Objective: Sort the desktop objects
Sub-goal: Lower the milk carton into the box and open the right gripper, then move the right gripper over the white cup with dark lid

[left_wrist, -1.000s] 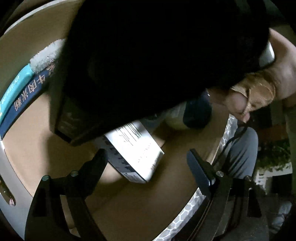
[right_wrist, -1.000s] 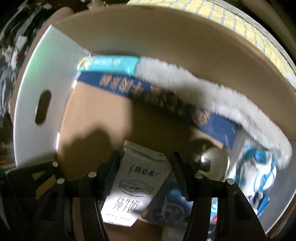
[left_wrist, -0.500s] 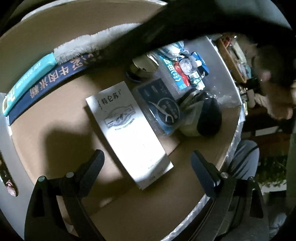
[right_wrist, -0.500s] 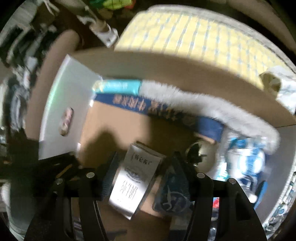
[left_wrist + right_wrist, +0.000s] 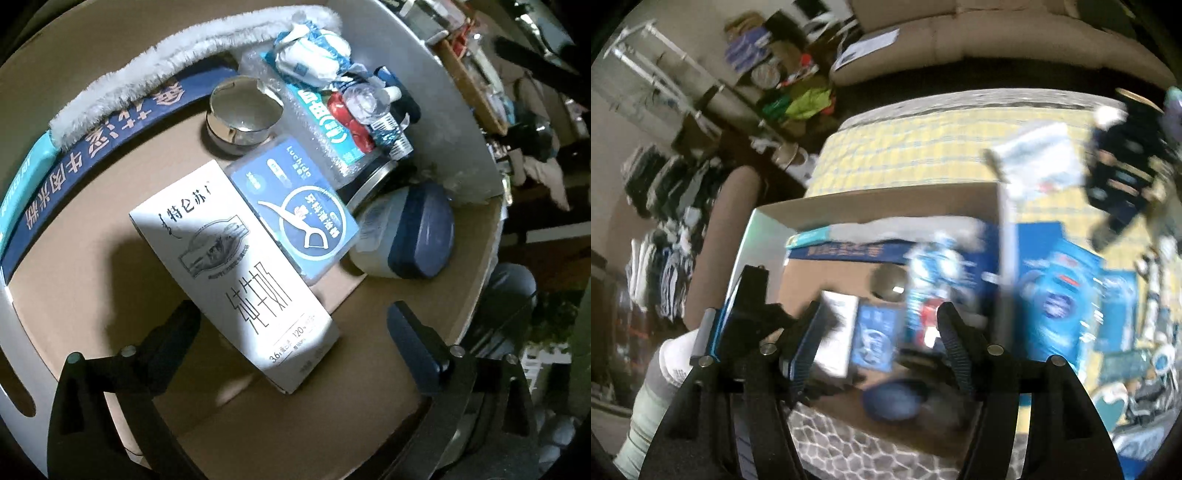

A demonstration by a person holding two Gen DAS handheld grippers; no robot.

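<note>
A cardboard box (image 5: 258, 435) holds the sorted things. A white milk carton (image 5: 236, 273) lies flat in its middle, beside a blue dental floss box (image 5: 295, 214), a silver jar (image 5: 240, 118), a blue-lidded tub (image 5: 410, 236) and a white fluffy brush (image 5: 177, 59). My left gripper (image 5: 291, 332) is open and empty, just above the carton's near end. My right gripper (image 5: 879, 332) is open and empty, well above the box (image 5: 886, 203), with the carton (image 5: 836, 328) far below it.
A long dark blue packet (image 5: 92, 144) and a teal packet (image 5: 22, 184) lie along the box's far wall. On the yellow checked tablecloth (image 5: 905, 147) to the right of the box lie blue packets (image 5: 1056, 291) and a dark item (image 5: 1123, 184).
The right gripper let go of the milk carton in the box and rose well above it, swinging right. The left gripper stayed open over the box; its view cleared.
</note>
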